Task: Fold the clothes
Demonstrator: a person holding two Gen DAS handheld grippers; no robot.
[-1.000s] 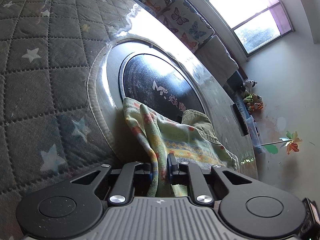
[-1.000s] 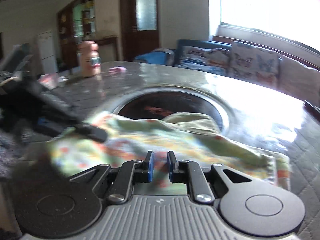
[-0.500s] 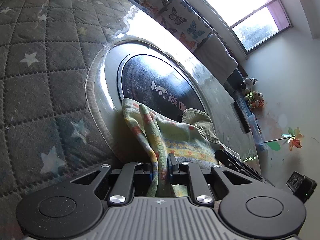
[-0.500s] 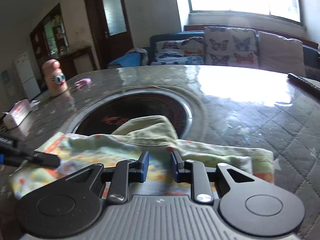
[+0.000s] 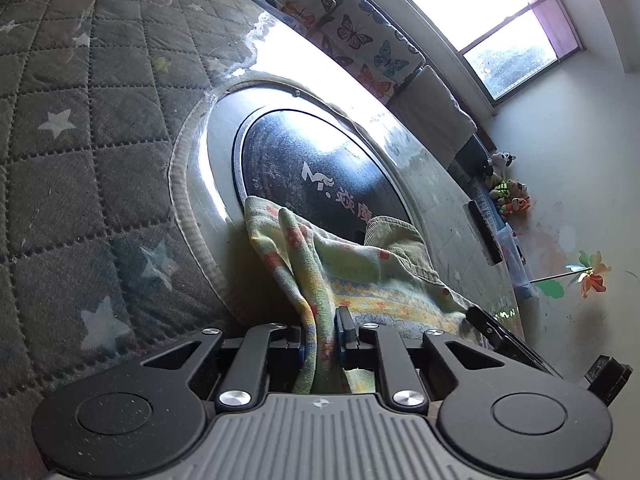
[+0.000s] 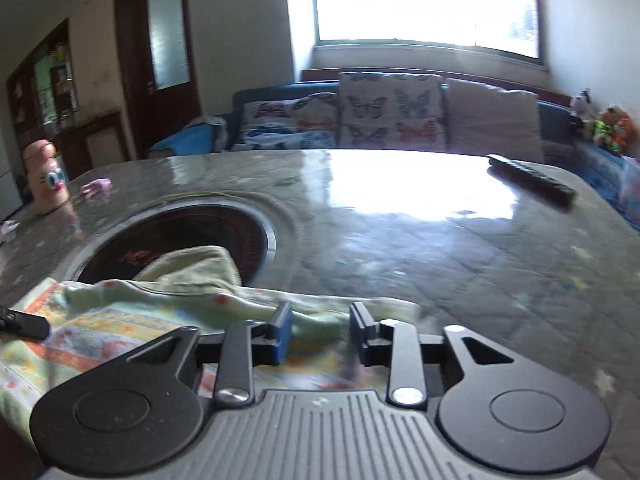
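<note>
A small light green garment (image 5: 360, 276) with orange and yellow patterns lies on the table, partly over the round black cooktop (image 5: 316, 172). My left gripper (image 5: 323, 336) is shut on a bunched edge of the garment. In the right wrist view the garment (image 6: 132, 320) spreads flat to the left, its green collar part (image 6: 196, 268) resting over the cooktop (image 6: 192, 236). My right gripper (image 6: 320, 332) is open, its jaws wide apart just over the garment's right edge, holding nothing. The left gripper's fingertip (image 6: 24, 322) shows at the far left.
The table wears a grey quilted star cover (image 5: 80, 160) under clear plastic. A remote control (image 6: 532, 184) lies at the far right. A pink figurine (image 6: 46, 178) and a small pink object (image 6: 98, 188) stand at the far left. A sofa with butterfly cushions (image 6: 384, 116) is behind.
My right gripper has opened and let go of the garment, and has swung to the right along its edge. My left gripper stays shut on the garment.
</note>
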